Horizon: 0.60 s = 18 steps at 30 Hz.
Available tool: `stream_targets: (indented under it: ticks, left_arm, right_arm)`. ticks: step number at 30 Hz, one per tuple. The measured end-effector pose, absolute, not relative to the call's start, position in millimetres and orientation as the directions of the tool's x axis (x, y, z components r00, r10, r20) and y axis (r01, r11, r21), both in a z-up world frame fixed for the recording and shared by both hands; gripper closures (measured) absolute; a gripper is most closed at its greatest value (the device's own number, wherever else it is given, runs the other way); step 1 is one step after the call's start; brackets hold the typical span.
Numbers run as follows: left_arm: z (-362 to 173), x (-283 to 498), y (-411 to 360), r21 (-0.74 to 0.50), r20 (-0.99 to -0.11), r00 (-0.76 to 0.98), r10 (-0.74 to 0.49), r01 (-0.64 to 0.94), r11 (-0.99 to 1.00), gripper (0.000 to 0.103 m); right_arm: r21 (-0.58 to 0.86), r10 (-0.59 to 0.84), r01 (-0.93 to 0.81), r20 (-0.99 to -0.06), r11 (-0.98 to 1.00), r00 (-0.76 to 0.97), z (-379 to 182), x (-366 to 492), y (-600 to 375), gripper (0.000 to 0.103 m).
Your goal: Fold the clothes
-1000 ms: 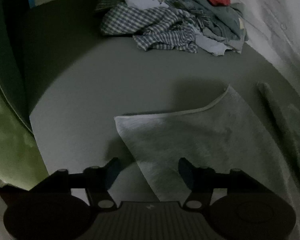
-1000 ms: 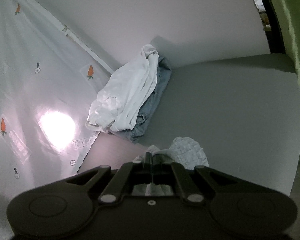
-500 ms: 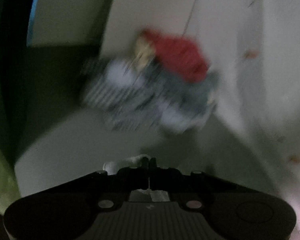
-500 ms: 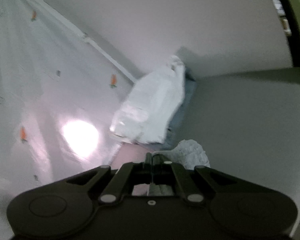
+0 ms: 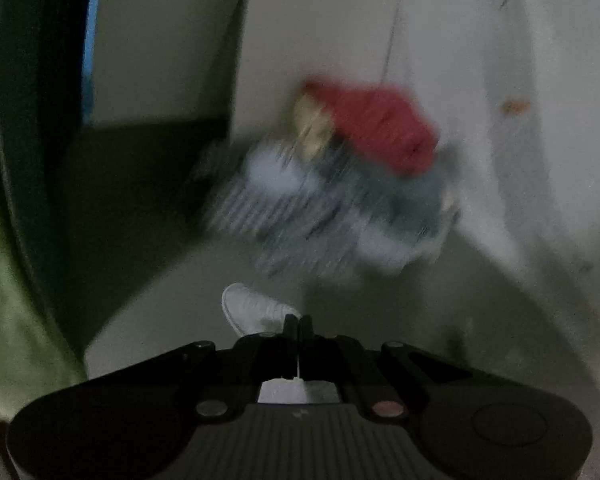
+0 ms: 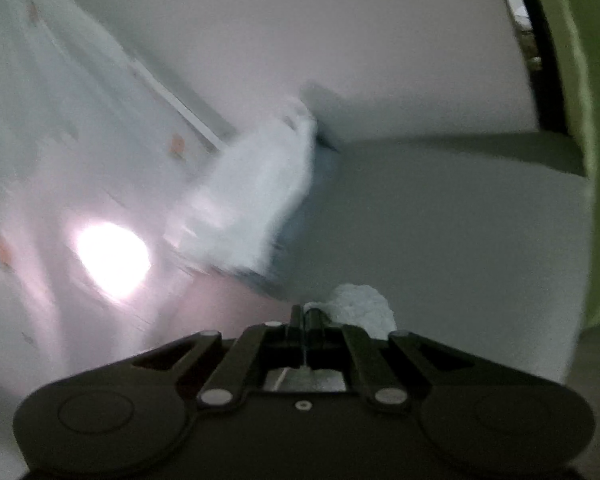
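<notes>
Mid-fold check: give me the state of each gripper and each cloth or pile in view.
left gripper: shut on a corner of the grey cloth.
right gripper: shut on another bunched part of the cloth.
mixed clothes pile: unfolded heap with red garment on top, blurred.
white and blue stack: lying by the wall, blurred.

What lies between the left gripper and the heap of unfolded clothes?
Left wrist view: beyond the left gripper and its pinched grey cloth, only bare grey surface reaches the blurred clothes heap.
</notes>
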State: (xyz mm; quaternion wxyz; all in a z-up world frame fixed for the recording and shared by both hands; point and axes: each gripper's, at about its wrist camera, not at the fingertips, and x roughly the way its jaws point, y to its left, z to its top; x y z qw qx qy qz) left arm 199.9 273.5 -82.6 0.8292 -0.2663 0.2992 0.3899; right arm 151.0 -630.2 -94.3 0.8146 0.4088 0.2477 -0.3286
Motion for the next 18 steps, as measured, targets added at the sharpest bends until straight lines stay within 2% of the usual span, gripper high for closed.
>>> stream_targets:
  ticks: [5,8,9,10,11,13,18]
  left_arm:
    - [-120,199,276,-0.108,-0.78,0.416,0.468,-0.825,0.554,0.103]
    - [-131,198,278,-0.055,-0.808,0.364,0.462,-0.829,0.556,0.098]
    - [-130,197,278,-0.049,-0.81,0.359,0.465,-0.83,0.556,0.098]
    - [-129,196,278,-0.046,-0.807,0.358,0.469,-0.83,0.555,0.093]
    - [-126,197,278,-0.046,-0.803,0.362,0.474,-0.83,0.556,0.083]
    - [-120,200,280,-0.05,-0.786,0.381,0.487,-0.825,0.563,0.075]
    - [-103,214,281,-0.003,-0.733,0.422,0.533,-0.786,0.618,0.06]
  right_arm:
    - [0.322,-0.345,0.817,-0.787,0.478,0.512,-131,161,-625,0.101]
    - [0.298,-0.326,0.822,-0.811,0.484,0.486,-135,170,-627,0.09]
    - [0.292,-0.328,0.821,-0.811,0.491,0.484,-133,173,-625,0.081]
    - [0.284,-0.331,0.819,-0.811,0.499,0.483,-132,177,-623,0.074]
    - [0.276,-0.336,0.812,-0.807,0.514,0.486,-129,181,-620,0.071]
    - [0.257,-0.341,0.796,-0.801,0.548,0.493,-126,188,-615,0.063]
    - [0.162,-0.382,0.763,-0.789,0.626,0.481,-117,210,-597,0.056]
